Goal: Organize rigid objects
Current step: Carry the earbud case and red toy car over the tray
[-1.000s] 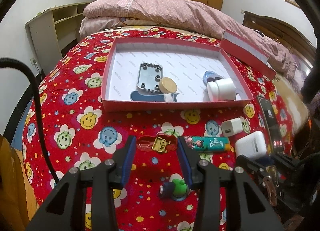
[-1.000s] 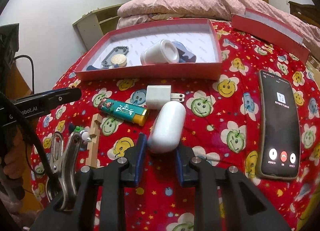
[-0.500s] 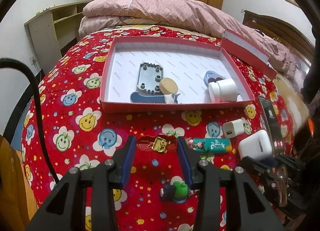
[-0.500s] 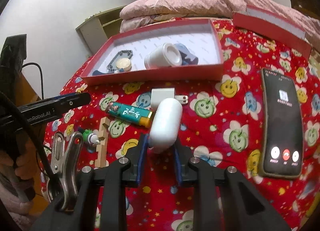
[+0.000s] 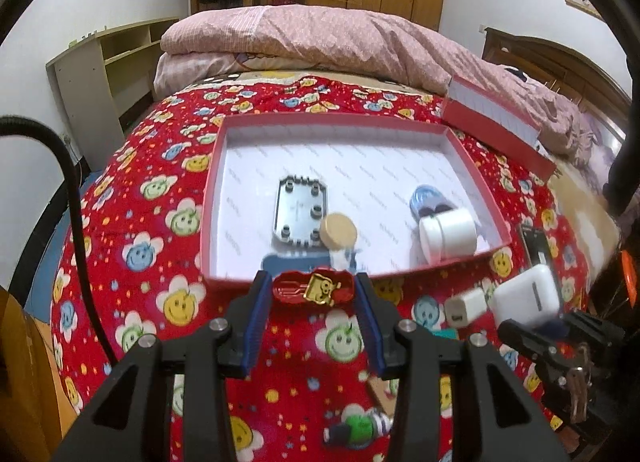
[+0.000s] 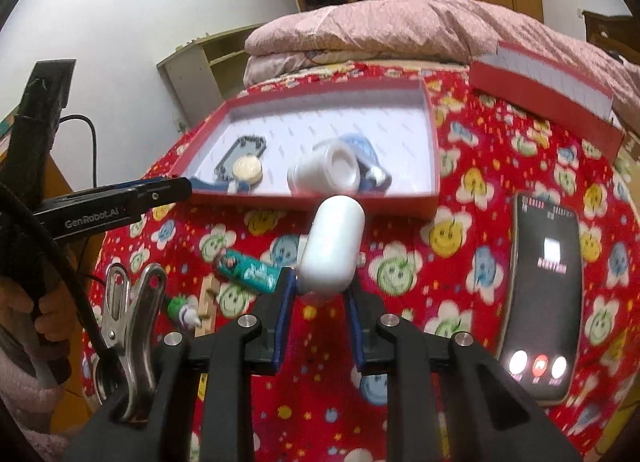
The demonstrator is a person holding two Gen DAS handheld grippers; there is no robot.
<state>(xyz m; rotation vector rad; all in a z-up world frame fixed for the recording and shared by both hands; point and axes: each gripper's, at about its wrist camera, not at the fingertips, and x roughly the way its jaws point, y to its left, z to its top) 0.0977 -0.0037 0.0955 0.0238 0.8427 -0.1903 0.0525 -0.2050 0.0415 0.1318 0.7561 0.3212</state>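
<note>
Two grippers: left (image 5: 313,289) clamps one red keychain (image 5: 313,289), right (image 6: 322,289) clamps one white case (image 6: 332,244); five items in one tray (image 5: 460,150), frame centre.

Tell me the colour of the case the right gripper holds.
White: the earbud case, clearest in the right wrist view.

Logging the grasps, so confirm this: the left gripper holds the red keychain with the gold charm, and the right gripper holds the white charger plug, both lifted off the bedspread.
Not quite. The right gripper holds the white earbud case, not the charger plug, which lies on the bedspread; the right wrist view shows it. The left gripper does hold the red keychain.
</note>
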